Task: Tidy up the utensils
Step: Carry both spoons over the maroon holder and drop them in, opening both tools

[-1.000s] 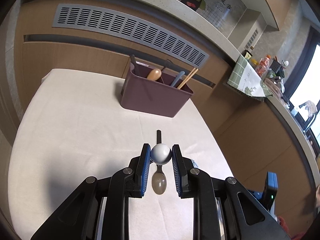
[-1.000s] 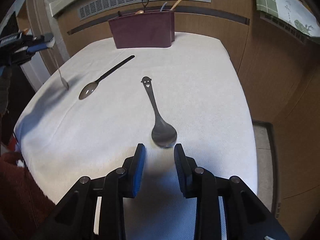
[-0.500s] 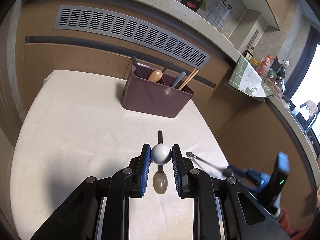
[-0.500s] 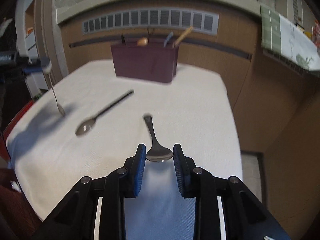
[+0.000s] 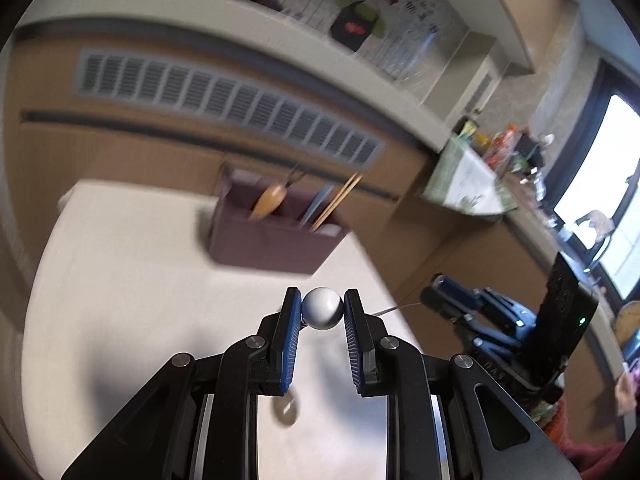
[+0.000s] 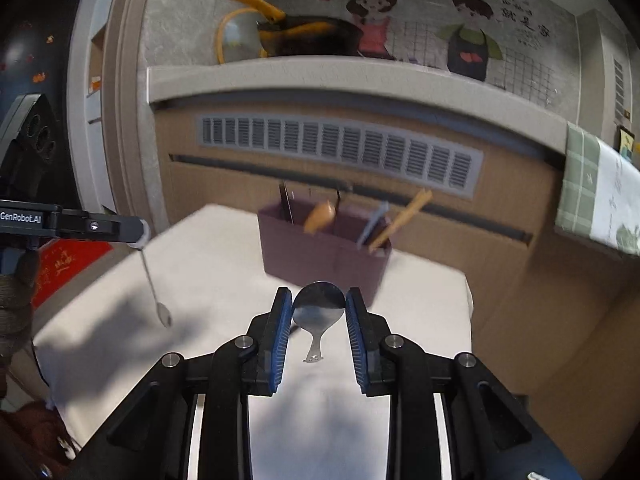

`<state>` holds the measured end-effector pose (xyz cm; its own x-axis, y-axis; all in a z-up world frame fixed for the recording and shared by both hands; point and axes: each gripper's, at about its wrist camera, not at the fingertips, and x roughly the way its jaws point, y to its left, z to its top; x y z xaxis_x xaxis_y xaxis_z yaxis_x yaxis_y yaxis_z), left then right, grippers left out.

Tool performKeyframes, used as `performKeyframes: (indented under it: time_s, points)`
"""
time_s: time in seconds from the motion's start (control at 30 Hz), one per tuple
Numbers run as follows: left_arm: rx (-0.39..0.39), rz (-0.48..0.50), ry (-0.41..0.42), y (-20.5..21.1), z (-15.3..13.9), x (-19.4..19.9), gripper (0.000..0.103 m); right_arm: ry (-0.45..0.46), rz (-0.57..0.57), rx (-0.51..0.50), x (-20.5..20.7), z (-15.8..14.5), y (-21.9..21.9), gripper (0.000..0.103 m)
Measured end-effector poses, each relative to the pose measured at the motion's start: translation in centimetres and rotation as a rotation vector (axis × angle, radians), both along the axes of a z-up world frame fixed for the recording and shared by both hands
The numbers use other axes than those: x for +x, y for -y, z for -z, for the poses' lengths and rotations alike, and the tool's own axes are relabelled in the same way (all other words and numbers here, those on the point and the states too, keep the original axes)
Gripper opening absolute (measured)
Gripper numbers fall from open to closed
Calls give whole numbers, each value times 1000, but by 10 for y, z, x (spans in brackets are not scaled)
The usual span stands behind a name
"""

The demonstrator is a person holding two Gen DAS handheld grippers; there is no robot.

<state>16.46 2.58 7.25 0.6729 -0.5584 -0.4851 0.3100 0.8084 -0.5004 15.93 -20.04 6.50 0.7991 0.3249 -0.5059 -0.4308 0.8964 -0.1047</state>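
Left gripper [image 5: 322, 312]: you pinch the small spoon's [image 6: 154, 280] round knob; it dangles and may swing.
Right gripper [image 6: 318, 307]: clamped on the large spoon's [image 6: 319, 312] smooth bowl; may slip.
Holder [image 6: 324, 252]: ahead on the table [image 6: 216, 276], crowded; you may snag.

the desk [image 6: 420, 280] has a white cloth [image 6: 224, 280] over it. a dark purple box [image 6: 316, 256] sits on the cloth at the far end, with spoons and sticks standing in it.

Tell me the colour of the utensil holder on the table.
Dark maroon-purple utensil holder; clearest in the right wrist view, though blurred.
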Motion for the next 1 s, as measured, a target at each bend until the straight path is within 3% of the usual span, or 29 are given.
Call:
performKeyframes:
  time_s: [0.2, 0.27, 0.37, 0.6, 0.8, 0.9, 0.93, 1.0]
  points:
    - [-44, 14, 176, 5, -95, 45, 22, 160, 8, 41, 29, -108, 0, 25]
    - [-61, -2, 203, 3, -110, 62, 22, 159, 16, 69, 49, -137, 3, 25]
    - [-103, -6, 192, 2, -116, 93, 22, 113, 19, 94, 83, -154, 5, 25]
    - [-173, 10, 87, 0, -79, 151, 22, -2, 19, 47, 137, -113, -5, 25]
    - [-169, 58, -3, 11, -24, 185, 22, -149, 30, 41, 183, -49, -15, 25]
    - [-145, 65, -62, 14, 5, 202, 31, -233, 29, 70, 204, -17, -14, 26]
    - [-134, 59, -55, 13, 9, 201, 39, -245, 41, 82, 208, -11, -12, 27]
    - [-92, 32, -23, 13, 15, 197, 45, -251, 59, 100, 209, -1, -8, 31]
